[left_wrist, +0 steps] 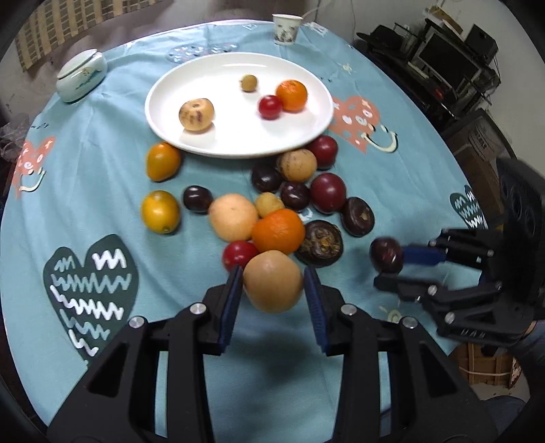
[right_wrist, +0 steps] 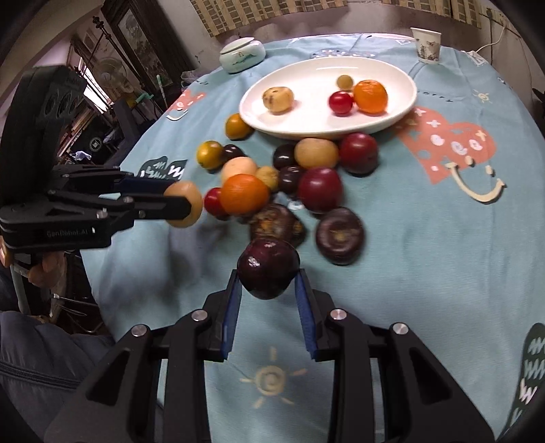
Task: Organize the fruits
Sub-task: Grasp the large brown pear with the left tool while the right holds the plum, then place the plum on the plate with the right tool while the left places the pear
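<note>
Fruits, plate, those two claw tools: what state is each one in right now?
Left gripper: shut on tan fruit.
Right gripper: shut on dark purple fruit.
White plate: holds four fruits.
Lidded jar: lid on.
Paper cup: upright.

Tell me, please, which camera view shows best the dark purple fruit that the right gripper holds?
The right wrist view: the dark purple fruit sits close and central between the right gripper fingers. The left wrist view shows it small and blurred, far to the side, partly covered by a finger.
</note>
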The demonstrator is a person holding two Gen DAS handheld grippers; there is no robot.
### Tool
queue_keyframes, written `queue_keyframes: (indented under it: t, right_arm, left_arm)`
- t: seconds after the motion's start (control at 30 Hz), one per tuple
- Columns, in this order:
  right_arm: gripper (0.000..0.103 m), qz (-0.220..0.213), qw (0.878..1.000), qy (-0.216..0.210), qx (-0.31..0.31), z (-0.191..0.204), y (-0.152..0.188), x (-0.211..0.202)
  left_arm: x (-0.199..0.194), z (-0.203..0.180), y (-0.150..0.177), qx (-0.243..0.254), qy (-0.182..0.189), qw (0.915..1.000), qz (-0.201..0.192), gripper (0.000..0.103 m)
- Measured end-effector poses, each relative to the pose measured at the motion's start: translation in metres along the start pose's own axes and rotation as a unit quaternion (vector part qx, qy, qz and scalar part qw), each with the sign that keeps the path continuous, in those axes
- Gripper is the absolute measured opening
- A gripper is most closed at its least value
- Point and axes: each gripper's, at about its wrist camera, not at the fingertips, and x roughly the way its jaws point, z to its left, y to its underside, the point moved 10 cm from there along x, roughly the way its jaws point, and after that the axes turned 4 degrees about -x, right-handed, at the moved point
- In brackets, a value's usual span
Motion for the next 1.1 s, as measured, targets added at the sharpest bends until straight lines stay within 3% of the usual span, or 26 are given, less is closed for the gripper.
queue_keyframes:
  t: [0.23, 0.63, 1.1]
  right_arm:
    - [0.032, -0.027, 1.000, 0.004, 0.007, 0.020, -0.027, 0.002]
    - [0.032, -0.115, 0.992, 0.057, 0.013, -0.008, -0.119, -0.036]
    - [0.032, -0.094, 0.993, 0.075, 0.016, -0.047, -0.166, -0.003]
  left_arm:
    - [-0.022, 0.025, -0.018, -0.017, 0.003, 0.9995, -0.025, 0.037]
    - [-0.032, 0.024, -0.108, -0.006, -0.001, 0.9974, -0.072, 0.038]
    - [0.002, 0.031, -0.159, -0.001, -0.030, 0.9976, -0.062, 0.038]
